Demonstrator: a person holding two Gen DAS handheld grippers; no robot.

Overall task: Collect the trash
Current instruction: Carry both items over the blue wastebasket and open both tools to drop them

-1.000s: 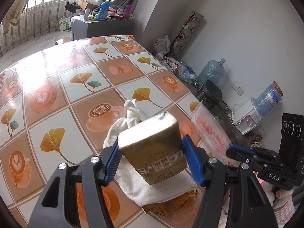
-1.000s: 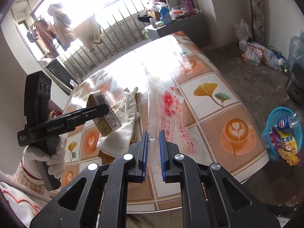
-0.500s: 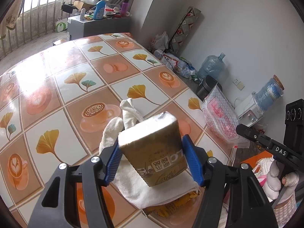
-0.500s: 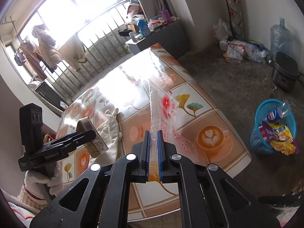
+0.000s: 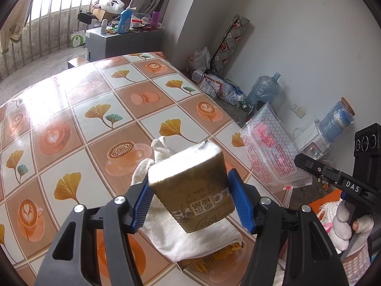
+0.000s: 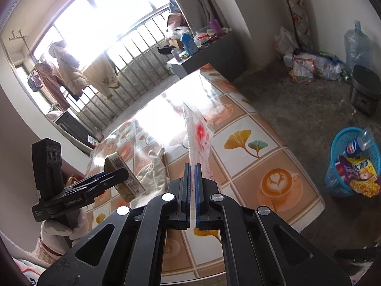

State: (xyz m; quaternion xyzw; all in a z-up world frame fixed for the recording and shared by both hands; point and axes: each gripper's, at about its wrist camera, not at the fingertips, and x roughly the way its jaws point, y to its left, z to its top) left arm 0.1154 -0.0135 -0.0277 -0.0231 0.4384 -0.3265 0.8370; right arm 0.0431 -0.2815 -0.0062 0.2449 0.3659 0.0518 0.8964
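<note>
Tiled table (image 6: 262,143): right gripper (image 6: 192,190) fingers pinching upright plastic wrapper (image 6: 198,133), blue basket (image 6: 352,164) lower right (likely destination); left gripper (image 5: 190,202) clamps carton (image 5: 193,181).

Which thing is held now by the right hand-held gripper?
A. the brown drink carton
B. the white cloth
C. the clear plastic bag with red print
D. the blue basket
C: the right hand-held gripper is shut on the clear plastic bag with red print and holds it up over the table, while the brown drink carton sits in the left hand-held gripper.
</note>
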